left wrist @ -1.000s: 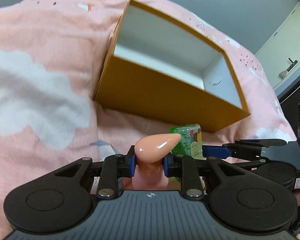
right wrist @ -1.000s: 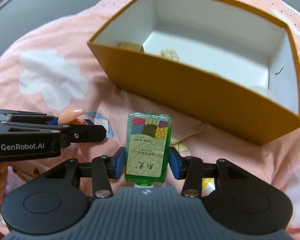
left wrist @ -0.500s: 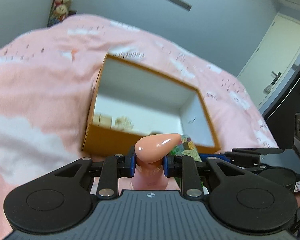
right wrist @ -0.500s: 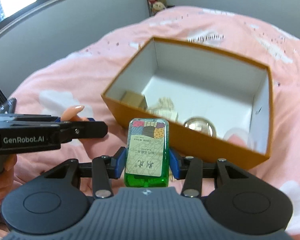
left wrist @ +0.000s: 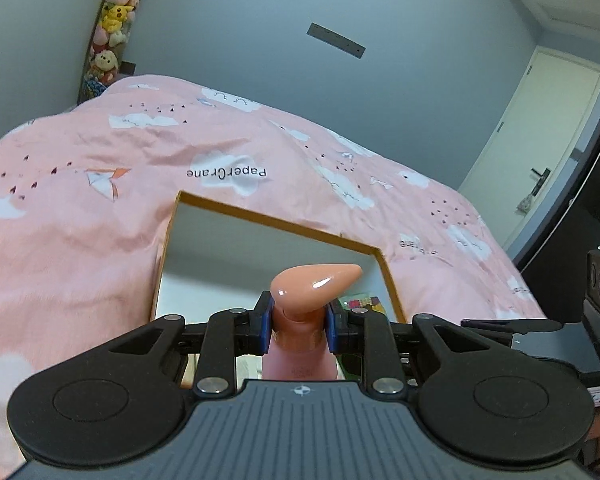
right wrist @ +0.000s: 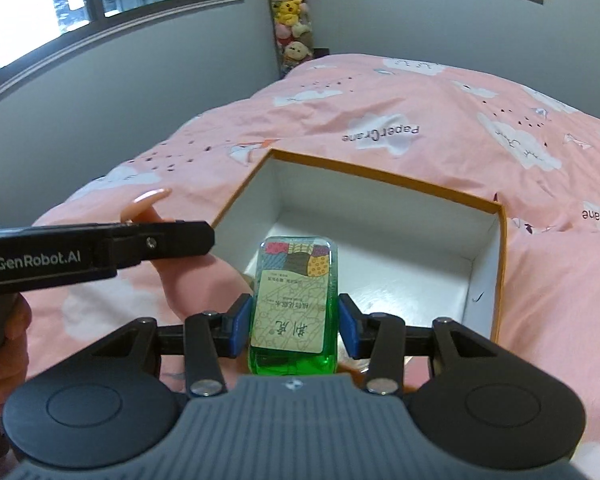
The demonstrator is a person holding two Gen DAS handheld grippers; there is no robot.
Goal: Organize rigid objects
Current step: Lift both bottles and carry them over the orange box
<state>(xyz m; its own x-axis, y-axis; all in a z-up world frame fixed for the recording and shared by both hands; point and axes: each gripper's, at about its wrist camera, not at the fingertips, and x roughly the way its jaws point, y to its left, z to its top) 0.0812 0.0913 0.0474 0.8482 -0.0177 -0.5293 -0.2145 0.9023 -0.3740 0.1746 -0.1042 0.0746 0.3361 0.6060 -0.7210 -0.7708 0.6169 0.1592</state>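
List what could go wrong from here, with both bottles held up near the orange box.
1. The glossy peach pump bottle is pinched only at its narrow neck by the left tongs; it may swivel or slip.
2. The two tongs are close side by side; lowering both into the orange cardboard box together may make them collide.
3. The flat green liquid-filled bottle in the right tongs could clip the box's near rim, and the soft pink cloud-print duvet lets the box shift.
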